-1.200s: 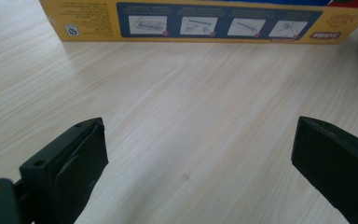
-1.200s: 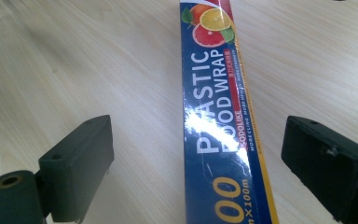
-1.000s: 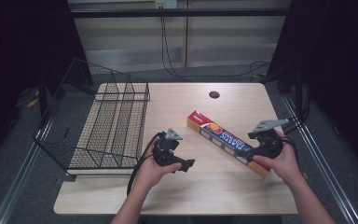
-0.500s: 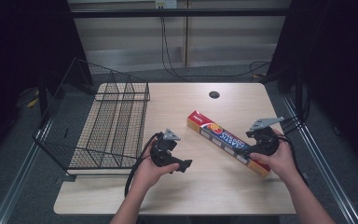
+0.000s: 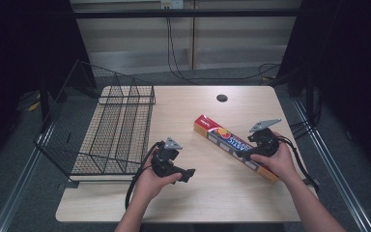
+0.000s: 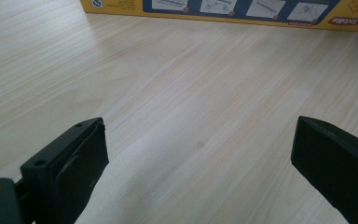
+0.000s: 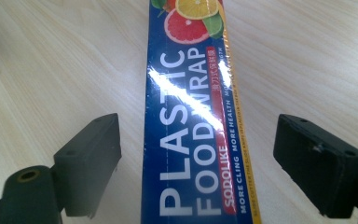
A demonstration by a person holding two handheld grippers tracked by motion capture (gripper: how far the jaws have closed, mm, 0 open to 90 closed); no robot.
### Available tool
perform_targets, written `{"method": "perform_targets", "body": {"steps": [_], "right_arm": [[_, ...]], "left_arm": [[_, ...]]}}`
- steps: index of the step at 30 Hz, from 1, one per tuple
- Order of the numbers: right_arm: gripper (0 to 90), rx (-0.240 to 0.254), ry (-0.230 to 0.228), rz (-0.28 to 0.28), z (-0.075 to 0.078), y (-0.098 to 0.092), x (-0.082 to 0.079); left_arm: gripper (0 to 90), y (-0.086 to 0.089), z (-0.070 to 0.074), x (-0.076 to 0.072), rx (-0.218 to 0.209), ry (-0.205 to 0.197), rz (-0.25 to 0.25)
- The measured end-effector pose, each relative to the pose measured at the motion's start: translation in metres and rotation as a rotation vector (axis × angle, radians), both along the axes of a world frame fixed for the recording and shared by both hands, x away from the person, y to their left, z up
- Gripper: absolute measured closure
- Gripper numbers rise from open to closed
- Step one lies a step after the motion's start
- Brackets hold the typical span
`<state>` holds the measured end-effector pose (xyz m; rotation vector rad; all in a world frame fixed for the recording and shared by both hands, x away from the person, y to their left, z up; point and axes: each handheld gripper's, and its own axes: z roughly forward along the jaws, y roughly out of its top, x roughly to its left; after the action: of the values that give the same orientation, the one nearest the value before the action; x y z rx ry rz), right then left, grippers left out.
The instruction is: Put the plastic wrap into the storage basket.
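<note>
**Two tongs open, right pair straddling the wrap box**

Two hands enter from the near edge of the desk [image 5: 207,193], each holding a set of tongs.

Left tongs [image 5: 189,175]: low over bare wood near the front, left of centre. Jaws wide apart, nothing between them. In the left gripper view they [image 6: 199,158] face the yellow side panel of the box [image 6: 223,11], which lies well ahead of them, not touching.

Right tongs [image 7: 198,161]: jaws spread, one on each side of the plastic food wrap box [image 7: 191,140], clear gaps on both sides. No contact visible. From the high view these tongs [image 5: 257,151] sit over the nearer half of the box [image 5: 222,137], which lies diagonally on the desk, right of centre, its far end pointing toward the middle.

Handling, judged: long narrow carton, probably light and stiff along its length, but thin card walls may dent under a hard squeeze. Glossy film shows glare, so likely slippery. A hold across the short width near mid-length should limit tipping; the present spot looks off-centre, so the far end may droop.

Farther left: wire basket [image 5: 111,130], with raised side panels. Beyond: round cable hole [image 5: 222,98] in the desk.
</note>
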<state>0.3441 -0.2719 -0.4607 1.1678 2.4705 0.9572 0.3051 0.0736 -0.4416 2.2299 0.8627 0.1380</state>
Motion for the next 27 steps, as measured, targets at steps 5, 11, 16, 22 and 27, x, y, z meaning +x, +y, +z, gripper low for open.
{"method": "perform_targets", "body": {"steps": [5,11,16,22,27], "right_arm": [[21.3,-0.040,0.033,0.022,-0.005,0.003,0.004],[30.5,-0.086,0.067,0.047,-0.009,0.006,0.007],[39.8,-0.128,0.085,0.042,-0.011,0.007,0.007],[40.3,-0.127,0.081,0.037,-0.011,0.007,0.006],[36.6,-0.142,0.099,0.033,-0.012,0.006,0.005]], "left_arm": [[3.7,0.004,0.000,-0.002,0.005,-0.004,0.015],[3.8,0.003,-0.001,-0.001,0.006,-0.008,0.008],[3.8,0.002,0.000,-0.002,0.004,-0.002,0.003],[3.8,0.002,0.000,-0.002,0.002,-0.004,0.003],[3.8,0.002,-0.001,-0.003,0.003,-0.003,0.007]]}}
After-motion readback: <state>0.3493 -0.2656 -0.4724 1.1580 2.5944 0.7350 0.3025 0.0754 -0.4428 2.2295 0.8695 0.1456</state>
